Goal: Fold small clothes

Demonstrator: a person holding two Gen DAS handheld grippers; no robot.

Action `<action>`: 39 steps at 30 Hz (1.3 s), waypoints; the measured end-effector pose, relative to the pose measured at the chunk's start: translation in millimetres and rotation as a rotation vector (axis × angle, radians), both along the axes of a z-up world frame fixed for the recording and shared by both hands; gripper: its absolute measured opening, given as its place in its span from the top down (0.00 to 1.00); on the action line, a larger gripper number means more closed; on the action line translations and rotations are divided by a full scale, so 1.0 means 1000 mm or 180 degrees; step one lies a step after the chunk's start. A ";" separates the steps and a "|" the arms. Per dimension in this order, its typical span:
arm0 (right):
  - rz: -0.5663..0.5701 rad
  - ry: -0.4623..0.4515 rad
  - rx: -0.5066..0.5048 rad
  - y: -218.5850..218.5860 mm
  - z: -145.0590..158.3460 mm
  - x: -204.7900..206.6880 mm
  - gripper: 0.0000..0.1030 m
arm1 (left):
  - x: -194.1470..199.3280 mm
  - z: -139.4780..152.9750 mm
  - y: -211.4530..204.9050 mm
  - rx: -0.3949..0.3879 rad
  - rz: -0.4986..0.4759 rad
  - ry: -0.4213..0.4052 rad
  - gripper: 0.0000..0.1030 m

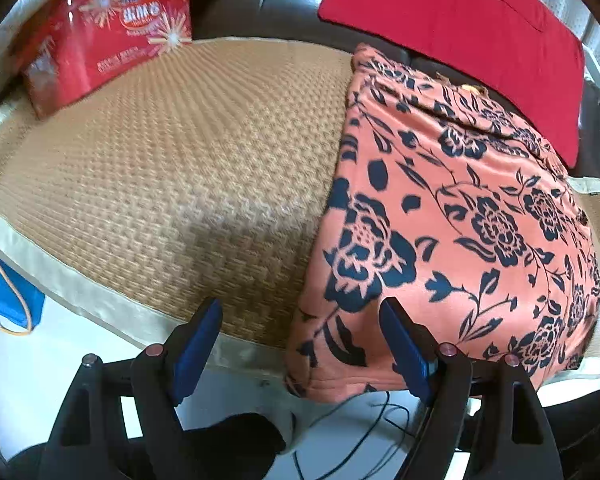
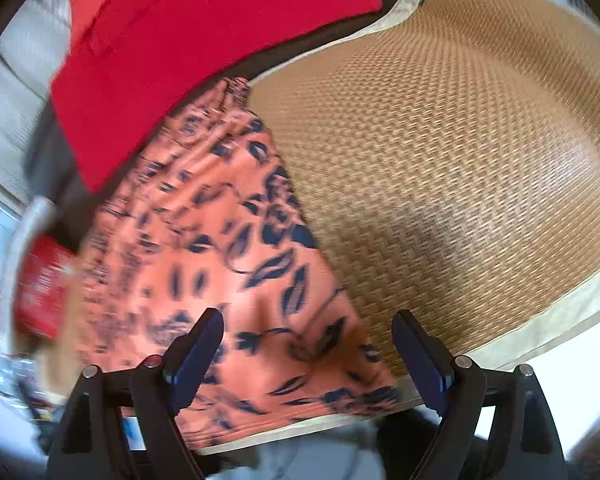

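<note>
The floral garment point(image 1: 452, 216), salmon-orange cloth printed with dark navy roses and trailing leaves, lies spread flat on the woven mat point(image 1: 172, 168), its near hem hanging just over the mat's pale fabric border. Seen from the left gripper point(image 1: 300, 344), it stretches ahead and to the right, its near left corner lying between the two blue-padded fingers. From the right gripper point(image 2: 308, 352), the same garment point(image 2: 220, 248) runs ahead and to the left, blurred, its near right corner between the fingers.

Both grippers stand wide apart and hold nothing; the pads clear the cloth.

The mat is tan, in a tight basket weave with a smooth beige edging. Beyond the garment a plain red cloth point(image 1: 460, 24) rests flat against dark upholstery. Far ahead-left of the left gripper sits a glossy red box point(image 1: 108, 36) with firework print.
</note>
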State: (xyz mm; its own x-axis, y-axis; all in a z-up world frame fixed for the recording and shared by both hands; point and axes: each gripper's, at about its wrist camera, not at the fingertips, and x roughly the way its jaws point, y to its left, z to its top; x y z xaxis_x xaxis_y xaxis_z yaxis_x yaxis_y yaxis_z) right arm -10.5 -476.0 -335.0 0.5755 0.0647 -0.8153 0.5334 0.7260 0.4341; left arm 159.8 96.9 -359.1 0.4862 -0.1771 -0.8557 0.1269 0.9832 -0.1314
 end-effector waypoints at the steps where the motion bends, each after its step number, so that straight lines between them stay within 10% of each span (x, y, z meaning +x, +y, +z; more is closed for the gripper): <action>1: 0.0010 0.0076 -0.0106 0.003 -0.003 0.003 0.14 | -0.001 -0.003 0.000 -0.0025 -0.0004 0.0019 0.21; 4: -0.0017 0.0175 -0.0119 0.008 -0.017 0.008 0.16 | 0.000 -0.011 0.000 -0.0158 -0.0021 0.0069 0.24; 8: 0.0016 0.0281 -0.0336 0.025 -0.024 0.011 0.18 | -0.003 -0.011 0.001 -0.0209 -0.0055 -0.0015 0.50; 13: 0.0312 0.0135 -0.0389 0.040 -0.013 0.011 0.72 | -0.006 -0.009 -0.003 -0.0295 -0.0257 -0.0023 0.75; 22: 0.0409 0.0042 0.0056 0.025 -0.015 0.004 0.70 | -0.009 -0.009 -0.008 -0.0348 -0.0393 0.0052 0.64; 28: 0.0436 -0.0025 0.0207 0.015 -0.017 0.002 0.61 | -0.008 -0.010 -0.021 -0.0245 -0.0525 -0.0002 0.92; 31: 0.0559 -0.0092 0.0205 0.017 -0.012 0.000 0.82 | -0.007 -0.007 -0.022 -0.0331 -0.0549 -0.0027 0.93; 39: 0.0566 -0.0145 0.0362 0.012 -0.005 -0.001 0.79 | -0.005 -0.010 -0.024 -0.0377 -0.0600 0.0075 0.87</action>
State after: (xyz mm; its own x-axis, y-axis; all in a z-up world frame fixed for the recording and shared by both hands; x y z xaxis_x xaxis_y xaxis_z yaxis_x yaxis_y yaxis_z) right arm -11.1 -464.2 -339.9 0.5829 0.2586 -0.7703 0.3791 0.7519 0.5393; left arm 154.7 73.0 -368.8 0.4151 -0.3628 -0.8343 0.3024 0.9199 -0.2496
